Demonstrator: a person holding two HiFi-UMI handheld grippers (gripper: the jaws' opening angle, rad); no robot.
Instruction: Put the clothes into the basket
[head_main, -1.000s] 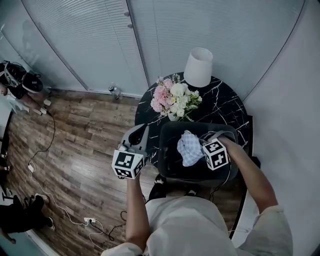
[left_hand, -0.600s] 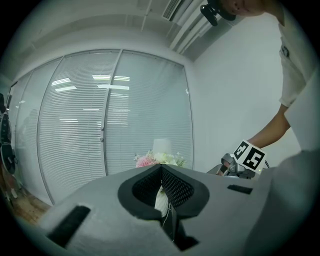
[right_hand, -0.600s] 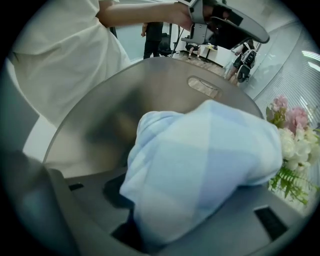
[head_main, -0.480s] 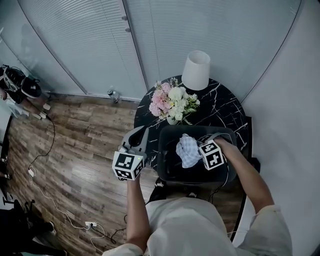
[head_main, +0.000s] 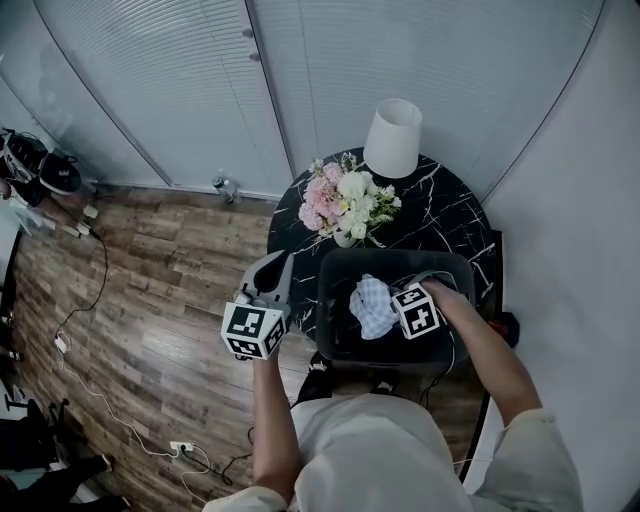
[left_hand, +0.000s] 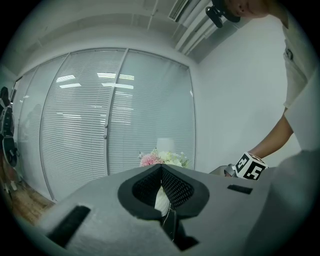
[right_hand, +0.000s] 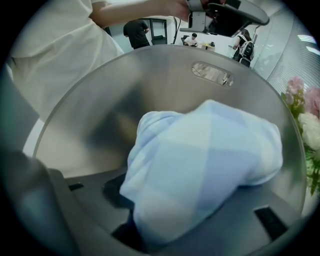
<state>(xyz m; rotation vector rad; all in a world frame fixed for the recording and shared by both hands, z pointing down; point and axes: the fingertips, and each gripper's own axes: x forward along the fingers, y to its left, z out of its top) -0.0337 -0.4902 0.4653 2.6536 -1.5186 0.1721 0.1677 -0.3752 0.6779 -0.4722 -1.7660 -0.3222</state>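
Note:
A dark basket (head_main: 335, 270) stands at the near edge of a round black table. My right gripper (head_main: 398, 306) points steeply down into it, shut on a light blue checked cloth (head_main: 371, 304) that hangs inside the basket. In the right gripper view the cloth (right_hand: 200, 170) bulges out from between the jaws, with the basket's smooth inner wall (right_hand: 150, 85) behind it. Whether the cloth touches the bottom is hidden. My left gripper (head_main: 272, 275) is held level to the left of the basket, over the floor, shut with nothing in it (left_hand: 161, 167).
The black marble table (head_main: 450, 215) carries a bouquet of pink and white flowers (head_main: 345, 198) and a white lamp shade (head_main: 394, 136) behind the basket. A white wall runs along the right, blinds across the back. Cables (head_main: 90, 300) lie on the wooden floor at left.
My right gripper has sunk lower into the basket with the cloth. The left gripper has stayed where it was.

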